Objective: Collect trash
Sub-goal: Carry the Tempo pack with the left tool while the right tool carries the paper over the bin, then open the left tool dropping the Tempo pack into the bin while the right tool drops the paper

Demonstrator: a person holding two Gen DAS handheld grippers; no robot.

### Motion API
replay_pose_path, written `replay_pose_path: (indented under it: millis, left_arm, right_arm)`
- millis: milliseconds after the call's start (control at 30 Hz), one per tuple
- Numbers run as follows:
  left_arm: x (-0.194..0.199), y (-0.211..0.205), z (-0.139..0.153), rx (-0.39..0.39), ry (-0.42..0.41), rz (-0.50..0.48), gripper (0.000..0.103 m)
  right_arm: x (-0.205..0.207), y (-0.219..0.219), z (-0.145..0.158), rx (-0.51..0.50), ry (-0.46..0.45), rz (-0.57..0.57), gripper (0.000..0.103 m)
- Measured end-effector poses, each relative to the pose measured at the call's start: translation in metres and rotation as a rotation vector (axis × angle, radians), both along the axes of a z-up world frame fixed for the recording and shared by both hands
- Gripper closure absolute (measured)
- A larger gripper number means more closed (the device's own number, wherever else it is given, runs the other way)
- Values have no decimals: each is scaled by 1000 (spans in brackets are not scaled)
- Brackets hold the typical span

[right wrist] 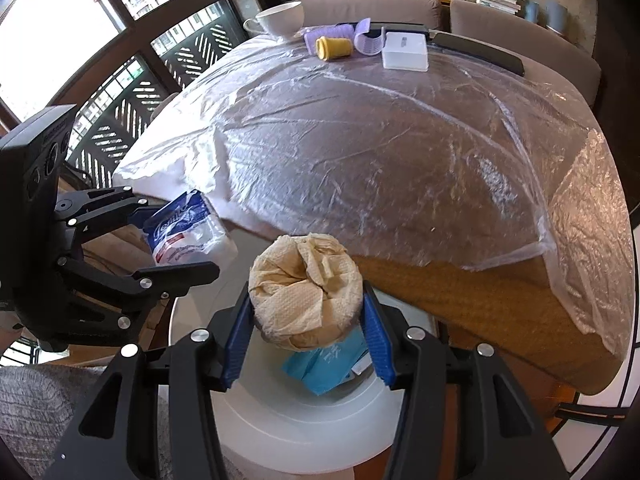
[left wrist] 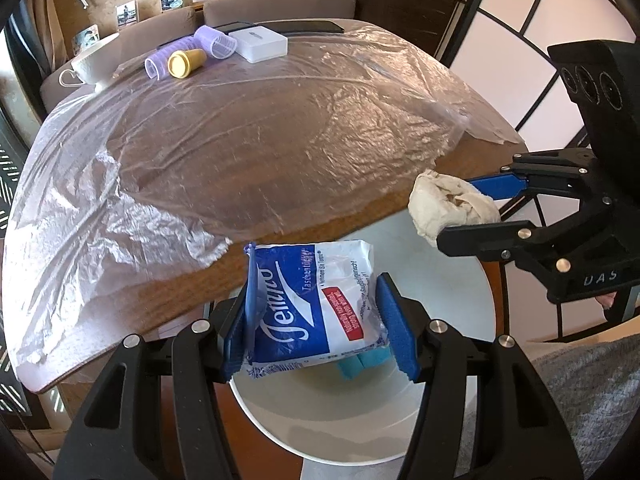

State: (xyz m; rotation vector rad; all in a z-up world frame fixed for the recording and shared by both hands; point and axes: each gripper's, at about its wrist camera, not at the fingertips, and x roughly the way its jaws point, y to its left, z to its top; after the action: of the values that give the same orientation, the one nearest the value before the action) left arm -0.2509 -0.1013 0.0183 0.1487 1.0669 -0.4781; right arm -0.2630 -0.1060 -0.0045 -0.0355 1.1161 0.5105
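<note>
Left gripper (left wrist: 316,322): your pads clamp a blue-and-white plastic tissue packet (left wrist: 312,304) above the round white bin (left wrist: 320,432).
Right gripper (right wrist: 306,332): your pads squeeze a crumpled beige paper wad (right wrist: 306,288) over that bin, beside the bench (right wrist: 460,280).

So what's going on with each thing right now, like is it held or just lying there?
Left tool: shut on the tissue packet.
Tissue packet: held over the white bin.
Right tool: shut on the paper wad.
Paper wad: crumpled, held over the bin.
White bin: open, blue wrapper inside.
Plastic sheet: spread wrinkled on the table.
Cup: upright.
Yellow bottle: on its side.
</note>
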Motion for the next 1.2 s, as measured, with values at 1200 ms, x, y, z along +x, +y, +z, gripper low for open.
replay_pose_path:
  millis: [1200]
  left_arm:
    - [-4, -20, -75, 98, 120, -35, 44]
  right_arm:
    - [-15, -3, -73, -87, 141, 26, 53]
